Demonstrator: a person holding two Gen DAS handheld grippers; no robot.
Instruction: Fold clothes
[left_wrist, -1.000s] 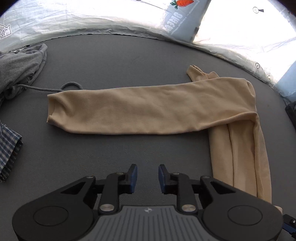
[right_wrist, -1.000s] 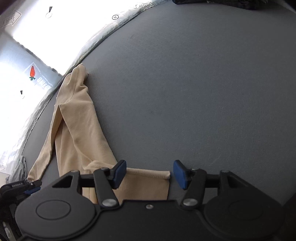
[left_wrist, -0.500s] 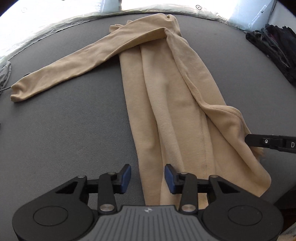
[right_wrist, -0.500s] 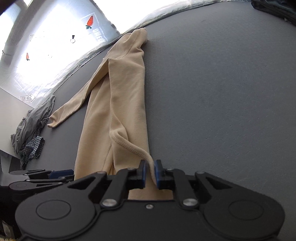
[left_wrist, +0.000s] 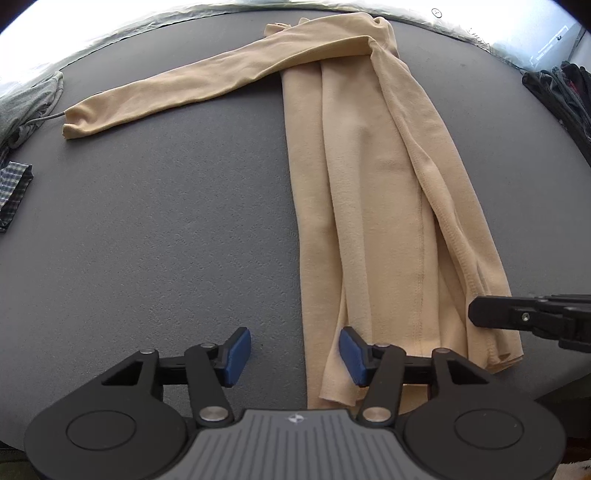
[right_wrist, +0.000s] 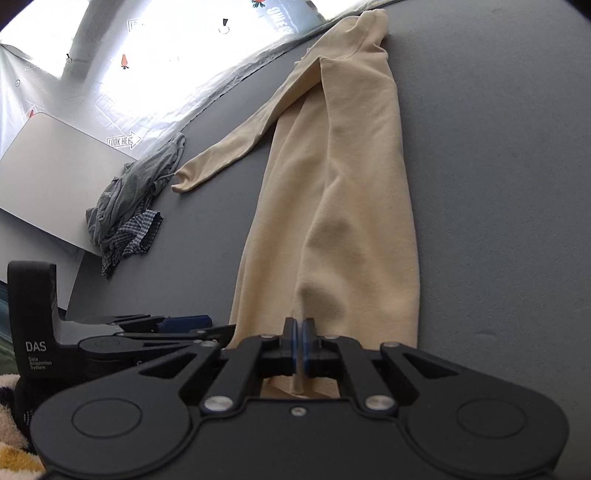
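A beige long-sleeved top (left_wrist: 384, 192) lies folded lengthwise on the grey table, one sleeve (left_wrist: 207, 85) stretched out to the left. My left gripper (left_wrist: 295, 356) is open at the near hem, its blue pads either side of the hem's left corner. My right gripper (right_wrist: 299, 341) is shut on the top's (right_wrist: 351, 206) near hem, pinching a fold of cloth between its pads. The right gripper's fingers (left_wrist: 524, 317) also show in the left wrist view at the hem's right corner.
A grey garment (right_wrist: 136, 184) and a checked one (right_wrist: 133, 236) lie bunched at the table's left side. Dark clothes (left_wrist: 561, 92) lie at the far right. A white board (right_wrist: 55, 177) stands beyond the left edge. Plastic sheeting runs along the far edge.
The right gripper closed on the near hem and stays shut on it. The left gripper swung from the sleeve to the near hem and opened wider.
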